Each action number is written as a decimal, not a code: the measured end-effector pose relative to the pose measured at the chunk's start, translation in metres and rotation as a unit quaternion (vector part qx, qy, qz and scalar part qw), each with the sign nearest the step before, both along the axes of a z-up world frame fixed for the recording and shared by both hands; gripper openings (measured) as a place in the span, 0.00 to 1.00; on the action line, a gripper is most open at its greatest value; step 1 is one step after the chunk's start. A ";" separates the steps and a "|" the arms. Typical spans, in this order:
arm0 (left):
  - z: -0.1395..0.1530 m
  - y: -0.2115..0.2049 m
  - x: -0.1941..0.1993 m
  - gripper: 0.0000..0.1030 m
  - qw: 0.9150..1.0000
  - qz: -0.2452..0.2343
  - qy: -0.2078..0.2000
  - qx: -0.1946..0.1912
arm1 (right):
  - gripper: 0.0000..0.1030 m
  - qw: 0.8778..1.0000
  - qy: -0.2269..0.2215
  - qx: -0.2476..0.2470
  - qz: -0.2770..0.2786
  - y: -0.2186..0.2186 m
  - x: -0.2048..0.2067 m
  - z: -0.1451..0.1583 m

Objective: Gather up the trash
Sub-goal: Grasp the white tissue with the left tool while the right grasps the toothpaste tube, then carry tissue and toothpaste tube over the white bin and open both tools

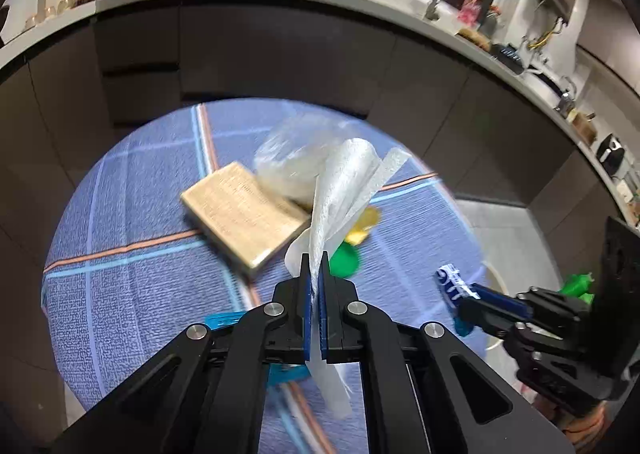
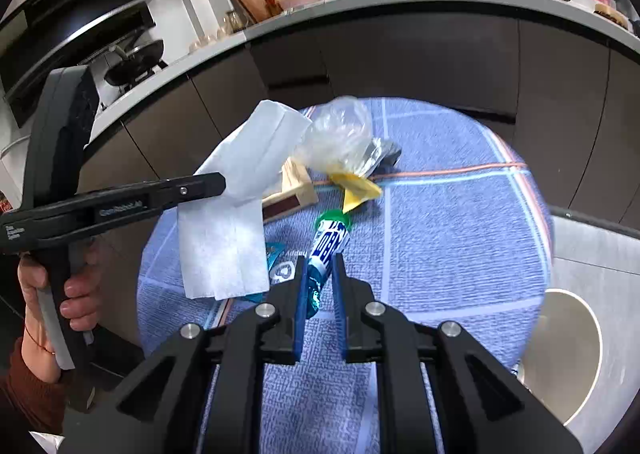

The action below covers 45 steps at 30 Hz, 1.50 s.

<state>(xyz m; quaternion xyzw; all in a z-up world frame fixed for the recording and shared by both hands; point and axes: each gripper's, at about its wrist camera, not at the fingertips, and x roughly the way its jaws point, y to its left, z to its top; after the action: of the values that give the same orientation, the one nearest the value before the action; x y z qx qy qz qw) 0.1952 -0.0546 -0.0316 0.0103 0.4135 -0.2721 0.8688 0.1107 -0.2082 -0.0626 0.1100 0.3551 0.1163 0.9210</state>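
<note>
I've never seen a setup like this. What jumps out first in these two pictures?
Most striking is the white paper napkin pinched in the shut left gripper and held up over the round blue table. The right gripper clasps a blue-and-white wrapper. Behind them, on the table, lie a wooden box, a crumpled clear plastic bag and a yellow scrap.

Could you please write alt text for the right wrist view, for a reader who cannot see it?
The right gripper holds a blue-and-white wrapper between its jaws above a round table with a blue cloth. To its left, the left gripper grips a white tissue, with a clear plastic bag, a yellow scrap and a wooden box behind.
</note>
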 end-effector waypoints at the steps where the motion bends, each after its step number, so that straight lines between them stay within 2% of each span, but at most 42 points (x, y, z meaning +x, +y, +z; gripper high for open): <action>1: 0.008 -0.003 -0.006 0.02 1.000 -0.006 -0.006 -0.006 | 0.13 1.000 -0.005 0.000 -0.002 -0.002 -0.004 0.004; 7: 0.038 -0.015 -0.032 0.02 0.999 -0.034 -0.029 -0.031 | 0.13 0.999 -0.035 0.003 -0.024 -0.021 -0.031 0.024; 12: 0.059 -0.047 -0.048 0.02 0.996 -0.065 -0.045 -0.048 | 0.13 0.998 -0.047 0.004 -0.047 -0.042 -0.049 0.033; 21: 0.068 -0.111 -0.067 0.03 0.988 -0.138 -0.045 -0.059 | 0.13 0.994 -0.044 0.000 -0.098 -0.088 -0.082 0.026; 33: 0.034 -0.209 -0.082 0.03 0.976 -0.213 -0.010 -0.048 | 0.13 0.983 0.006 0.014 -0.180 -0.160 -0.123 -0.021; 45: -0.034 -0.286 -0.080 0.03 0.968 -0.251 0.014 0.018 | 0.13 0.973 0.071 0.049 -0.212 -0.196 -0.123 -0.079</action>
<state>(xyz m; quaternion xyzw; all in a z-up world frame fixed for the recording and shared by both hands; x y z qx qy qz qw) 0.1156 -0.3410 -0.0656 0.1256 0.4145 -0.4738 0.7667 -0.0123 -0.4045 -0.1419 0.2354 0.3817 -0.0726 0.8908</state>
